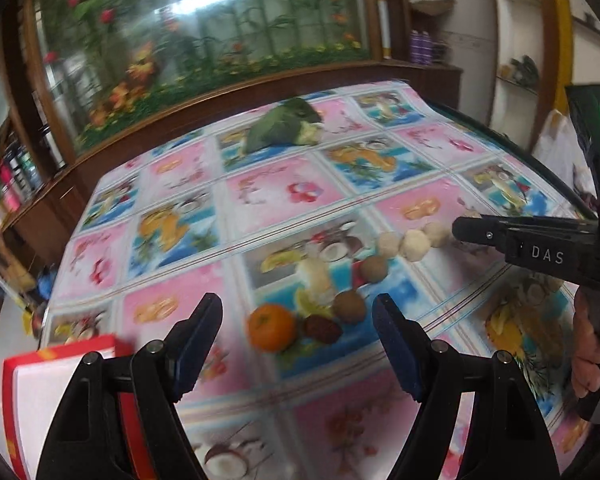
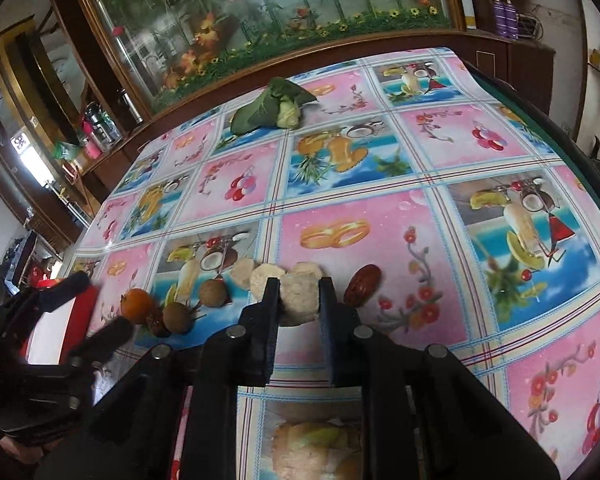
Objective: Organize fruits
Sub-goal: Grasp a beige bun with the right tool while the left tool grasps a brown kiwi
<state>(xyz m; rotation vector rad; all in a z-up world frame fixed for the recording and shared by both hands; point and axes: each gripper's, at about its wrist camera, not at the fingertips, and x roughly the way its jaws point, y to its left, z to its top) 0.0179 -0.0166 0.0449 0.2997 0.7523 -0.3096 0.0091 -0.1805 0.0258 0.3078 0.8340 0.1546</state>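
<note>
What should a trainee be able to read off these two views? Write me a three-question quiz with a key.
1. True or false: the left gripper is shut on the orange fruit.
2. The right gripper is clamped on: A) the pale round piece, B) the red date, C) the leafy vegetable.
3. How many brown round fruits lie near the orange fruit?
Key: 1 false, it is open; 2 A; 3 two.

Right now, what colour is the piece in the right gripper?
Pale beige, clearest in the right wrist view.
</note>
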